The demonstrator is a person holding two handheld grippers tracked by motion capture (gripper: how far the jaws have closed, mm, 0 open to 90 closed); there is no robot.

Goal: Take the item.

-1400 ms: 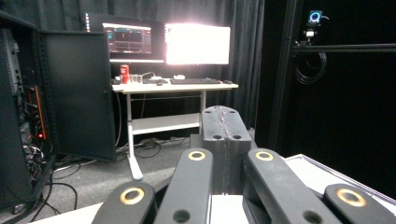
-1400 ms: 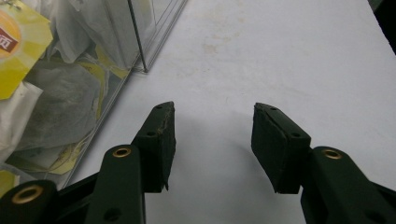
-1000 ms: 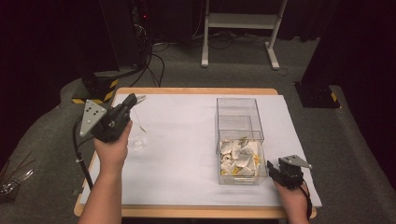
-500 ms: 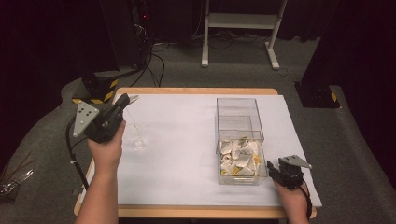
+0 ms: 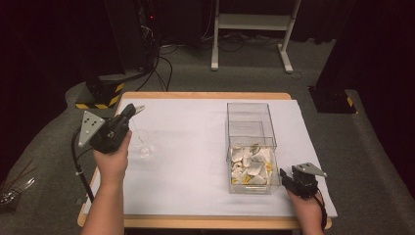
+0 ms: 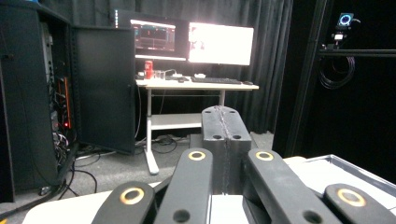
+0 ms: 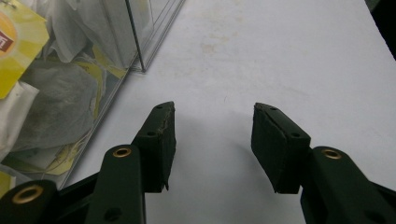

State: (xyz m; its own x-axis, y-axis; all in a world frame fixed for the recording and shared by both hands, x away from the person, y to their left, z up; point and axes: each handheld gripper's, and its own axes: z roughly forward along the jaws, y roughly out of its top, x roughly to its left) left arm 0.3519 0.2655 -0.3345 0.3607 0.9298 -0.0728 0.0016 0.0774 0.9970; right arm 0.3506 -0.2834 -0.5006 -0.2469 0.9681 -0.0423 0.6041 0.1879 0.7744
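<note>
Hovering above the white-covered surface (image 5: 195, 161), left tongs (image 5: 133, 108) are pressed shut, holding a thin string from which a small pale teabag (image 5: 145, 150) hangs below them, near the surface. Right tongs (image 7: 212, 140) rest low with jaws parted, empty, just beside the clear plastic box of teabags (image 5: 250, 164).

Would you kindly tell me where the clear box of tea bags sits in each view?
High view: clear box right of centre on the white sheet, tea bags at its near end.
Left gripper view: a rim at the lower right, probably the box's.
Right gripper view: upper left, beside the open right claw.
Shared landmark: white sheet.
</note>
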